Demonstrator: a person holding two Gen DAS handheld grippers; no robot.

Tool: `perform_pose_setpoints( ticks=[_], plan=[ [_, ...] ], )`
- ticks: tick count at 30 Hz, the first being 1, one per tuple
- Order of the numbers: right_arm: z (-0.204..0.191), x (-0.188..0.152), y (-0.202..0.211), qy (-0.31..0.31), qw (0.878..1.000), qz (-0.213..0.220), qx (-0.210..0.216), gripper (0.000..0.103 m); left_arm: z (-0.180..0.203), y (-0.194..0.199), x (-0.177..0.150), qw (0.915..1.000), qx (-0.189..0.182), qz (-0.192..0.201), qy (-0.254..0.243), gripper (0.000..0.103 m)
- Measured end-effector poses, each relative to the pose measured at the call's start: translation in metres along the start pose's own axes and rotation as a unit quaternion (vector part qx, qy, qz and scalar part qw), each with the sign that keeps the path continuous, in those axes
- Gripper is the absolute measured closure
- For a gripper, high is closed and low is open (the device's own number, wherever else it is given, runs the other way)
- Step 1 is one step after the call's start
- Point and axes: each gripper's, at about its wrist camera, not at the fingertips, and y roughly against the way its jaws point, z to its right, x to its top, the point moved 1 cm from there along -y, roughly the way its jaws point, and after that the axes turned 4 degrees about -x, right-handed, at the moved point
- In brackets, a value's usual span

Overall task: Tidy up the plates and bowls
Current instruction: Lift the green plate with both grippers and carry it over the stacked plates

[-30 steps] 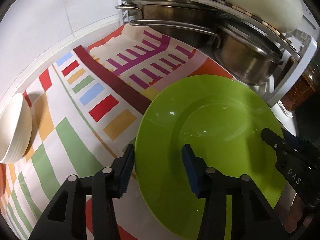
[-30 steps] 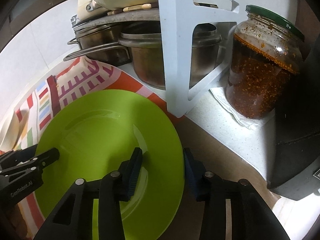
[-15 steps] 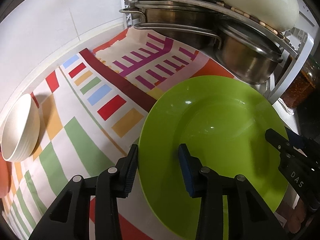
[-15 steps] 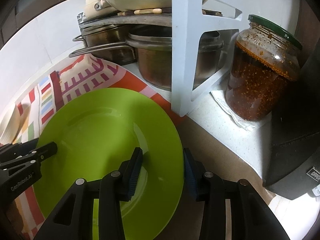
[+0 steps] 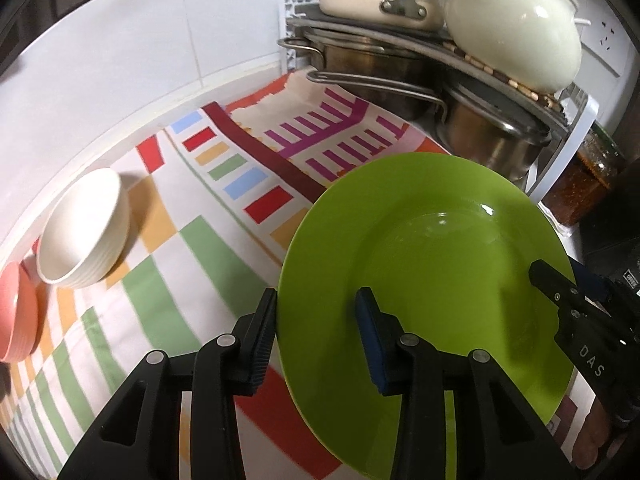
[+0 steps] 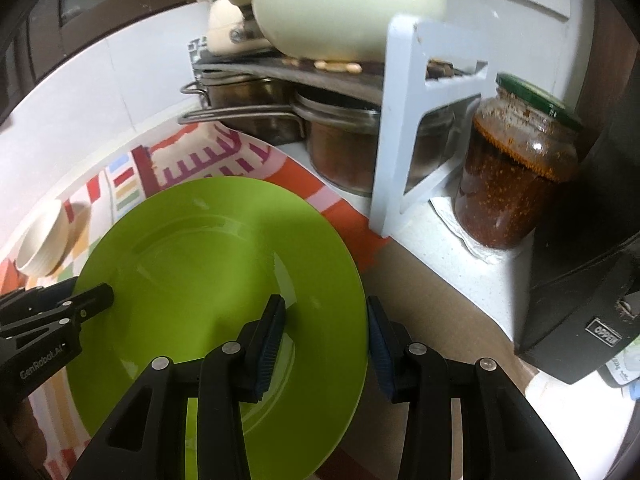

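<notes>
Lifting the green plate (image 5: pixel 432 248) off the striped cloth (image 5: pixel 188 248) on the worktop looks like the step in hand: the plate hangs tilted between two grippers, its rim clear of the cloth in both wrist views. The next move probably calls for carrying it level toward wherever the dishes are gathered, perhaps by the white bowl (image 5: pixel 86 228) and the pink bowl (image 5: pixel 14 320) at the cloth's far left, with both hands moving together so the plate neither twists nor slips. The left gripper (image 5: pixel 316 336) straddles the plate's left rim, fingers narrowed, having just closed further, one below the rim and one over the face. The right gripper (image 6: pixel 326 340) straddles the opposite rim in the same way, fingers narrow and seemingly clamped on it.
</notes>
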Motion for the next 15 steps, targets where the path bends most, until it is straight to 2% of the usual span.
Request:
perform_pose_setpoints(
  ticks=[15],
  plan=[
    [-0.040, -0.009, 0.050, 0.037, 0.999, 0.018, 0.031, 0.062, -0.042, 0.061, -0.035, 0.9984, 0.025, 0.025, 0.045, 0.065]
  ],
)
